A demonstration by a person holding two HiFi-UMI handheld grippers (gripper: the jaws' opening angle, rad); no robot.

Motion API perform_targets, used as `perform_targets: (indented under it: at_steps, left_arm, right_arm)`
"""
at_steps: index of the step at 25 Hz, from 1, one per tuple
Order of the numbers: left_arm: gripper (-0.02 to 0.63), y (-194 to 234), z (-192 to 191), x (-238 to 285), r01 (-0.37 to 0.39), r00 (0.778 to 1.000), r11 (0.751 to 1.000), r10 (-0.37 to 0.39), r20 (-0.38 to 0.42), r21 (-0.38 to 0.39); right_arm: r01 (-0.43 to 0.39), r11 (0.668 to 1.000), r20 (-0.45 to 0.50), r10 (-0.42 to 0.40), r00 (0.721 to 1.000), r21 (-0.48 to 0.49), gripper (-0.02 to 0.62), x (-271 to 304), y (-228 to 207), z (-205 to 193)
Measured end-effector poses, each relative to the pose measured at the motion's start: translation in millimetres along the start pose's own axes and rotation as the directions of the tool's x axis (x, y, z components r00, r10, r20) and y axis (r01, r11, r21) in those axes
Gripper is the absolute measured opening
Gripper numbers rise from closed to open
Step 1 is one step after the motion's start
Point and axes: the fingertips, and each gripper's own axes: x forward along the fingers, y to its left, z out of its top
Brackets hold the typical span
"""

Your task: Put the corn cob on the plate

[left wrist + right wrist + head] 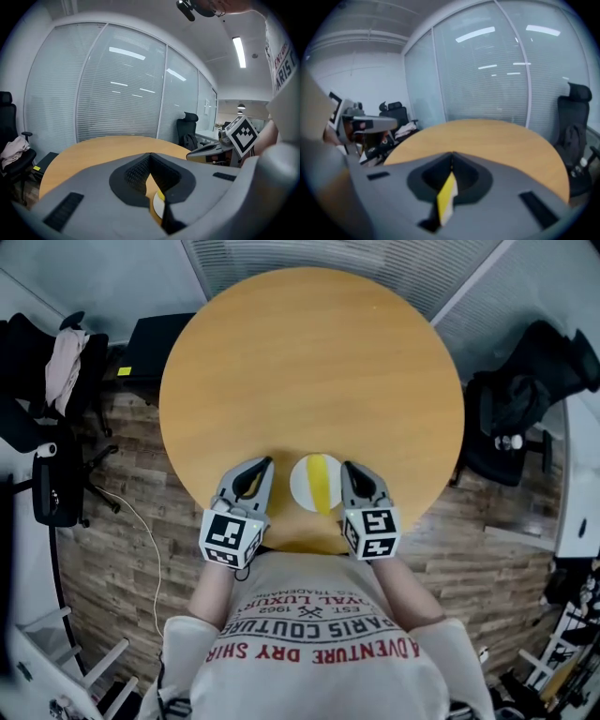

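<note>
Close to the near edge of the round table (309, 362), the left gripper (265, 466) and the right gripper (348, 468) are pointing forward, each with its jaws pressed together on nothing, flanking the white plate (302, 486) where the corn cob (323, 482) is lying between them, with an office chair (520, 399) standing beyond.

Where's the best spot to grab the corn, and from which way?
Grab the corn around its middle, coming straight down from above. It lies flat on the plate, long and thin, pointing away from the person, so pinching across its left and right sides is probably best.
</note>
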Motion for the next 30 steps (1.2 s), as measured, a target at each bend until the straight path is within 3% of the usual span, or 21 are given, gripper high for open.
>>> perform_targets:
  at_steps: [3, 12, 18, 30]
  left_arm:
    - [0.032, -6.4, 17.8, -0.9, -0.014, 0.999, 1.000, 0.014, 0.033, 0.010]
    - [0.032, -39.0, 72.3, -6.6, -0.020, 0.985, 0.999, 0.012, 0.171, 0.046]
    - [0.032, -57.7, 92.5, -10.0, -0.027, 0.970, 0.998, 0.011, 0.243, 0.062]
    - [0.032, -69.4, 99.7, -15.2, -0.064, 0.965, 0.995, 0.043, 0.259, 0.071]
  right_arm:
    - [-0.063, 0.996, 0.117, 0.071, 0.991, -0.067, 0.029, -14.1, 7.3, 36.9]
    - [-0.074, 0.980, 0.360, 0.137, 0.923, -0.183, 0.029, -65.9, 3.6, 114.6]
    - [-0.101, 0.971, 0.381, 0.180, 0.907, -0.218, 0.029, -83.4, -6.2, 121.7]
    - [-0.139, 0.962, 0.380, 0.222, 0.898, -0.235, 0.028, -87.8, -9.5, 124.7]
